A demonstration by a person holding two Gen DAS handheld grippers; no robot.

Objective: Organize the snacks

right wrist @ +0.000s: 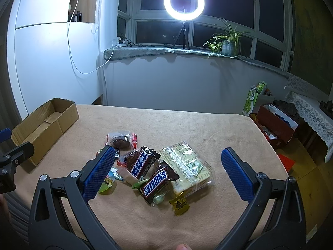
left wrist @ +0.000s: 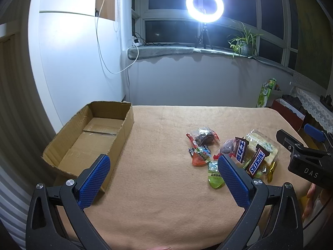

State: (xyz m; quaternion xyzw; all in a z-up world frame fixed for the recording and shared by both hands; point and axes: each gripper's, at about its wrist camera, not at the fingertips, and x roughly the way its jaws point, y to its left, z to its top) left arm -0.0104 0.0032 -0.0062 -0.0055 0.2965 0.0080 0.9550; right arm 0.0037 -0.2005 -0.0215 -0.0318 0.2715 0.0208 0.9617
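Both sets of jaws are spread wide and hold nothing. The left gripper hangs over bare tabletop, and the right gripper hangs just above the snack pile. In the pile, a Snickers bar leans on a clear pack of biscuits, with a yellow candy just beside them. The cardboard box sits open at the left edge of the tabletop, well apart from the snacks. A ring light shines on the windowsill behind.

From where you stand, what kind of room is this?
Probably a room in someone's home at night: a potted plant on the windowsill, dark windows, and a cloth-covered table holding snacks.
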